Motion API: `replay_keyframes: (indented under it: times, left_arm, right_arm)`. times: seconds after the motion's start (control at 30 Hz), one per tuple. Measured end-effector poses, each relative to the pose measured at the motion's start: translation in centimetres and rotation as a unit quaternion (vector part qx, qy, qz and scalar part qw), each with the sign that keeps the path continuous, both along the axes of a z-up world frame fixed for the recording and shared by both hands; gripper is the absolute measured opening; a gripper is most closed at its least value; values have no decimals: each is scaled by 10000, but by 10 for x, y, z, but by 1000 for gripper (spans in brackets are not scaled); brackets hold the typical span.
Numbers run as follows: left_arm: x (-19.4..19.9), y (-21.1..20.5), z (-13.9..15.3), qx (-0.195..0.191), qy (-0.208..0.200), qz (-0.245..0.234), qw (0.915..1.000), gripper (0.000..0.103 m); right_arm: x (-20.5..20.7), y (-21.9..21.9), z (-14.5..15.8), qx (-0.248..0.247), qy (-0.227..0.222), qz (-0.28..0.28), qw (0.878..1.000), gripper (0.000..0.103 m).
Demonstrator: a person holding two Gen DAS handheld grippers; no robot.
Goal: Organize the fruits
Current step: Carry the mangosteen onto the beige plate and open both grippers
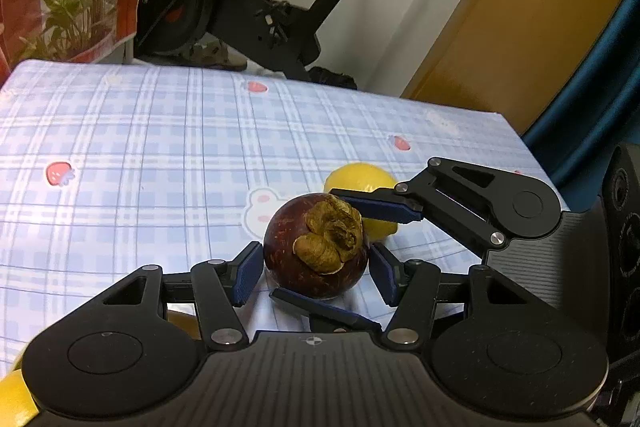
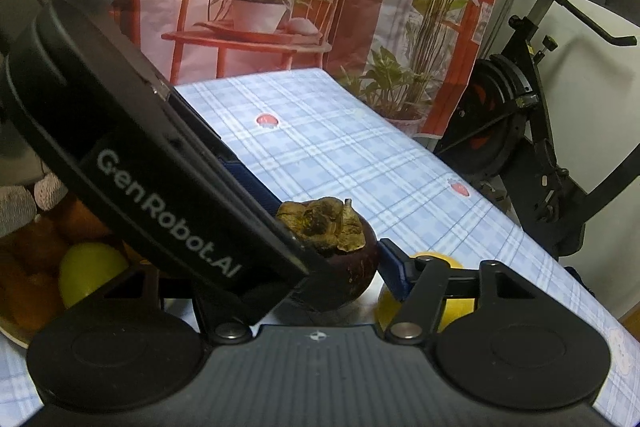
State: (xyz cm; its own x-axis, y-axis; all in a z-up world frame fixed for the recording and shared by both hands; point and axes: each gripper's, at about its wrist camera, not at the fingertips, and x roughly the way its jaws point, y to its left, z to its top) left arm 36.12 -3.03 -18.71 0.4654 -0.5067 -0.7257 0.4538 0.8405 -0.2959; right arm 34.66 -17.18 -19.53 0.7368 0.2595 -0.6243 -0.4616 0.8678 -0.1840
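mid-handover or shared grasp on the mangosteen (image 1: 316,247), judging by both sets of tongs crowding the one fruit. left tongs (image 1: 316,269) spread around it, blue pads (image 1: 249,273) just beside either flank, contact too close to call. right tongs (image 2: 340,259) reaching in crosswise: one finger above by the dry calyx, the other low beneath, also spread, no firm pinch visible. mangosteen apparently resting on the checked cloth of the desk (image 1: 120,147), calyx up, with a lemon (image 1: 362,183) just behind it. in the right wrist view, a bowl (image 2: 12,331) at the left edge already holding orange fruits and a yellow-green one, probably the destination. next move likely calls for one pair to back off, the other to squeeze gently on the round, hard rind, then a lift and carry toward the bowl; risk of rolling if pads land off-centre.
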Motion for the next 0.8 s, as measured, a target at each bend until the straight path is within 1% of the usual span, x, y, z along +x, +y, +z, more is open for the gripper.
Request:
replay_keyframes:
  times: [0.2,0.37,0.8]
  left_arm:
    - [-17,12,24,42,-218,77,9997,60]
    - [-33,30,40,89,-275,178,9994,60]
    - [-78,79,60,222,-334,432,9983,60]
  right_arm:
    - [-9,9,24,169,-135,34,9998,65]
    - [-19,31,37,273,-236,173,9992,65]
    - [-44,90,51,439,-251,578,9970,65]
